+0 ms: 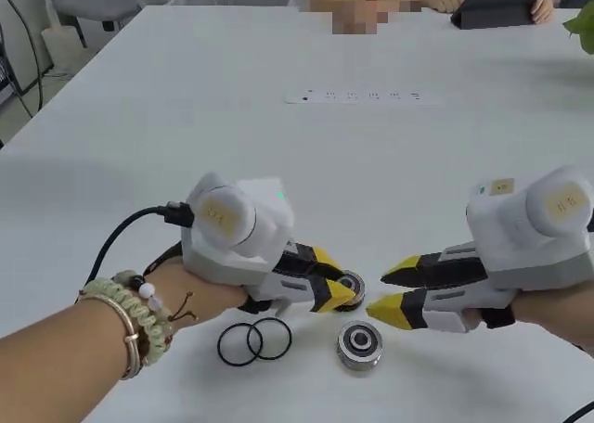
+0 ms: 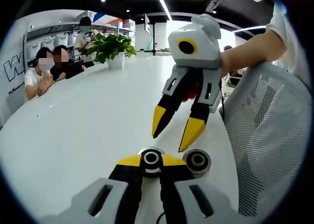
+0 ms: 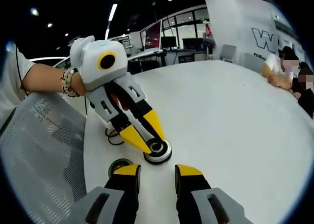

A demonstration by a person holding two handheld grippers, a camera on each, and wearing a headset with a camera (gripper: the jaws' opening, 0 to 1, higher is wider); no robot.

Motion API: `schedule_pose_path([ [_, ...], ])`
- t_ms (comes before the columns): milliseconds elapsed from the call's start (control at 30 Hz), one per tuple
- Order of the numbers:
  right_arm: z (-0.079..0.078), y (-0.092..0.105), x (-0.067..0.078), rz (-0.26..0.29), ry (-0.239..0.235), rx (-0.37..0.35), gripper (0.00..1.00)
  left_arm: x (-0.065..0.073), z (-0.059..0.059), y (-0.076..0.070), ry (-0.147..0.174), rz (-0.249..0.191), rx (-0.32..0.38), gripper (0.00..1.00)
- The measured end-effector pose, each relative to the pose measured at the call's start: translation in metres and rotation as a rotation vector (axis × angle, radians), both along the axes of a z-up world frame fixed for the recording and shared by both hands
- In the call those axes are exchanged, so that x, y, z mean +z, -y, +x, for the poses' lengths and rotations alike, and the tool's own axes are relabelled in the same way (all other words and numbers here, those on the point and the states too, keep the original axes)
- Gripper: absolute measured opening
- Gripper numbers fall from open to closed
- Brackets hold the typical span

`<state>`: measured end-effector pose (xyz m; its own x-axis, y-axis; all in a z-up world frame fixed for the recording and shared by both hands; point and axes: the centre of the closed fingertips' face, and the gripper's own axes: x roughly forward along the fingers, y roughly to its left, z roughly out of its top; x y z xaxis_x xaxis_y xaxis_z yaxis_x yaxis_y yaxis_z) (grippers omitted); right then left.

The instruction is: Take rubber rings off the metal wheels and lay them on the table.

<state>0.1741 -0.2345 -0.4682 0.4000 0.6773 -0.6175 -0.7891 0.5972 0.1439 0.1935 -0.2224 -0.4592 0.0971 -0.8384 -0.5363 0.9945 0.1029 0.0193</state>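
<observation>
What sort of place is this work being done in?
Probably an open-plan office or meeting area: a long white table with a built-in socket strip, a potted plant, and a monitor on desks behind.

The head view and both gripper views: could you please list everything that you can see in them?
Table: one, white, under everything.
Metal wheels: two, silver; one held in the left claw, one loose on the table nearer the person.
Rubber rings: two, black, overlapping, flat on the table beside the loose wheel.
Socket strip: one, white, mid-table.
Plant: one, green, in a white pot, far end.
People: at least two, seated at the far side.
Mesh chair: one, grey, beside the table.
Left gripper: white, yellow-tipped claw shut on a wheel.
Right gripper: same colours, claw open, facing that wheel.
Bracelets: several, beaded, on the left wrist.
</observation>
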Motion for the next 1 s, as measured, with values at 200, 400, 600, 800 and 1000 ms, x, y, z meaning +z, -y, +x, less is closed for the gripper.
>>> schedule_pose_path([
  [200,0.003,-0.005,-0.006,-0.007,0.000,-0.018,0.24,0.000,-0.001,0.001,-0.001,0.003,0.010,0.07],
  [400,0.010,-0.006,-0.010,-0.024,0.022,-0.066,0.25,0.000,-0.002,0.002,-0.004,0.001,0.013,0.07],
  [600,0.012,-0.009,-0.010,-0.021,0.028,-0.084,0.24,0.000,-0.002,0.003,-0.001,0.000,0.018,0.07],
  [800,0.012,-0.010,-0.011,-0.017,0.027,-0.087,0.23,-0.001,0.000,0.003,0.000,-0.002,0.023,0.07],
  [1000,0.013,-0.012,-0.012,-0.037,0.048,-0.072,0.21,-0.001,0.001,0.005,0.002,-0.005,0.033,0.07],
])
